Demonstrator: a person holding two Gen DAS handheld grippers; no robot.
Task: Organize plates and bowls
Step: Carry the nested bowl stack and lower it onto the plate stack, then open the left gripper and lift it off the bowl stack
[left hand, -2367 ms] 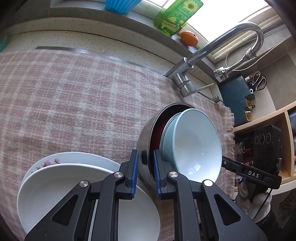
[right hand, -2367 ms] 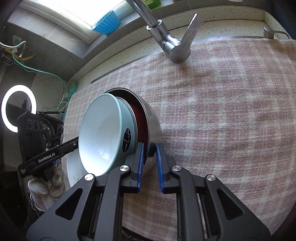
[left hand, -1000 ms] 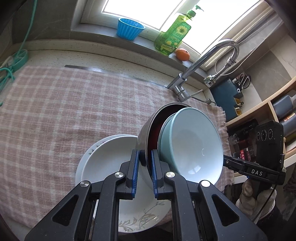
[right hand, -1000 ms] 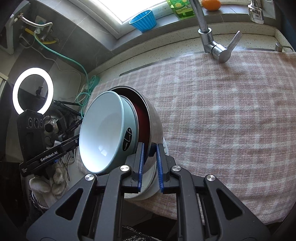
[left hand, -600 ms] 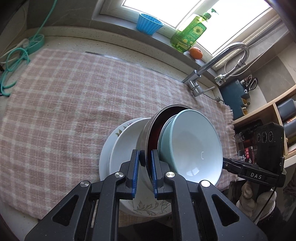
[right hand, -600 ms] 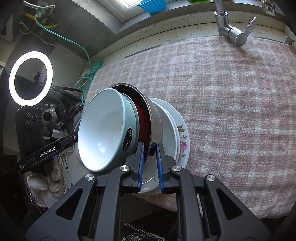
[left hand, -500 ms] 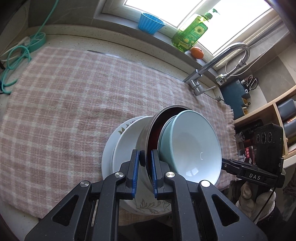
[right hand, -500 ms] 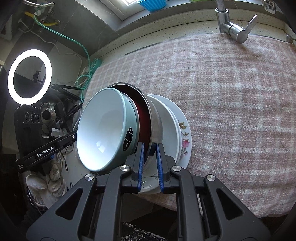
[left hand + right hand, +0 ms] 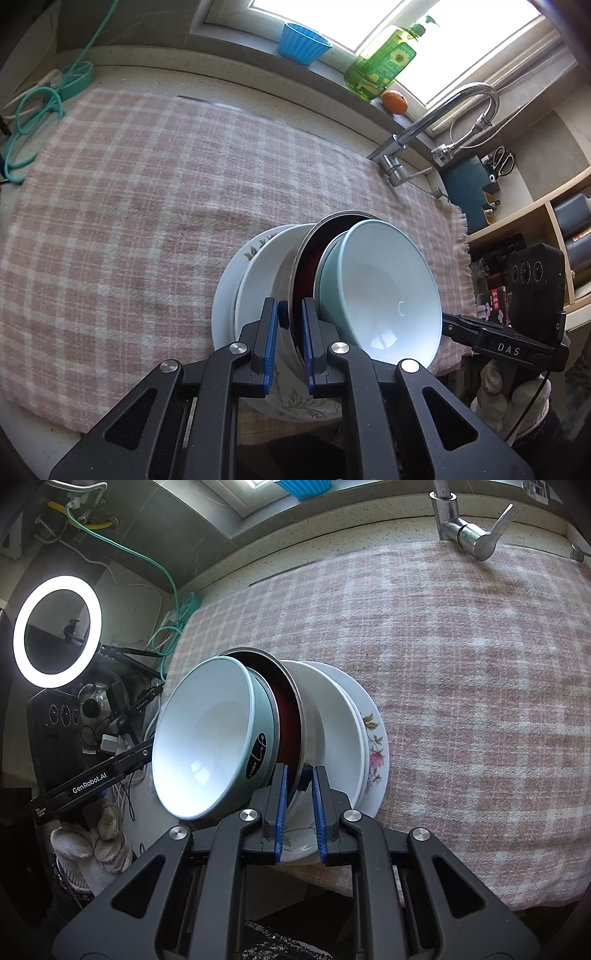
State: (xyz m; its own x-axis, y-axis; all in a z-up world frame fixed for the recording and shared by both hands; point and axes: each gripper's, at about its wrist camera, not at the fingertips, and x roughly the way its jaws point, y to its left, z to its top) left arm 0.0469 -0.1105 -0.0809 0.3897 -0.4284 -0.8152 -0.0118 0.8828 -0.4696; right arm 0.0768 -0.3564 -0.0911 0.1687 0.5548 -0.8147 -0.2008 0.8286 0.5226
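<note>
A nested stack of bowls is held between both grippers: a steel bowl [image 9: 286,266] outermost, a dark red one [image 9: 304,266] inside it, and a pale teal bowl [image 9: 384,291] innermost. My left gripper [image 9: 288,332] is shut on the steel bowl's rim. My right gripper [image 9: 298,797] is shut on the opposite rim of the steel bowl [image 9: 308,716]. The teal bowl [image 9: 207,738] faces left there. The stack hangs over a pile of white plates [image 9: 251,280], the lowest flowered [image 9: 375,746], on the checked cloth [image 9: 129,206].
The plates lie near the cloth's front edge. A tap [image 9: 436,122], a soap bottle [image 9: 384,61], an orange [image 9: 394,101] and a blue cup [image 9: 303,42] line the back. A ring light [image 9: 57,631] and cables stand left of the counter. Shelves [image 9: 535,236] are at right.
Both grippers have carried the bowl stack back toward the counter's front edge. The plate pile has come into view under the stack and now sits right behind it.
</note>
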